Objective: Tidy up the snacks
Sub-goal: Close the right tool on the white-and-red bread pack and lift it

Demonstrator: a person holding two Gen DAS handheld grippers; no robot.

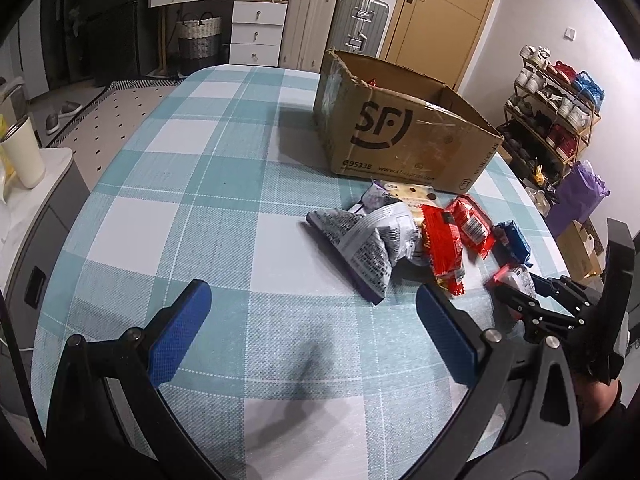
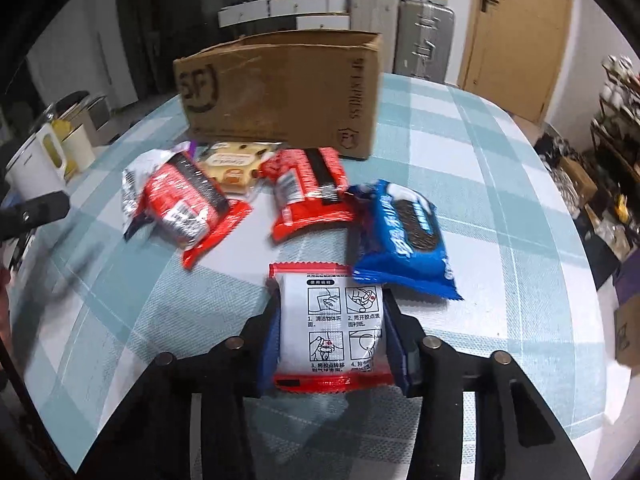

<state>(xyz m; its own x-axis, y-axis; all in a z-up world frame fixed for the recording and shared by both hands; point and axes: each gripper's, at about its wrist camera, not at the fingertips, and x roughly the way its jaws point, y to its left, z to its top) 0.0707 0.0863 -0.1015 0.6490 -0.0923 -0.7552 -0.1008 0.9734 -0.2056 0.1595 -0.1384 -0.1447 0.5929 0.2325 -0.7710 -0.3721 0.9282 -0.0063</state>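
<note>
Teal-and-white checked cloth covers the table (image 1: 224,208) under both grippers. Nearest in the right wrist view, the right gripper (image 2: 332,336) has its blue-padded fingers (image 2: 270,344) closed against the two sides of a white packet with red crimped ends and printed instruction diagrams (image 2: 330,332); whether that packet is lifted clear of the cloth cannot be told. Its upper right corner sits against a blue cookie packet showing a dark sandwich biscuit (image 2: 404,240), which lies flat on the cloth. The left gripper (image 1: 312,332) hangs over bare cloth with its blue pads (image 1: 180,332) spread wide and nothing between them.

Beyond the blue packet lie a red wrapper with a black stripe (image 2: 310,192), a second red-and-silver wrapper (image 2: 186,204) to its left, and between them, further back, a pale yellow packet (image 2: 232,166). In the left wrist view a crumpled grey-and-purple printed bag (image 1: 360,244) lies at the left edge of this heap.

Behind all of them stands an open brown cardboard box with a black SF logo (image 1: 400,136), just beside the pale packet. White drawers (image 1: 256,32), suitcases (image 1: 360,20) and a tan door (image 1: 444,12) line the far wall.
</note>
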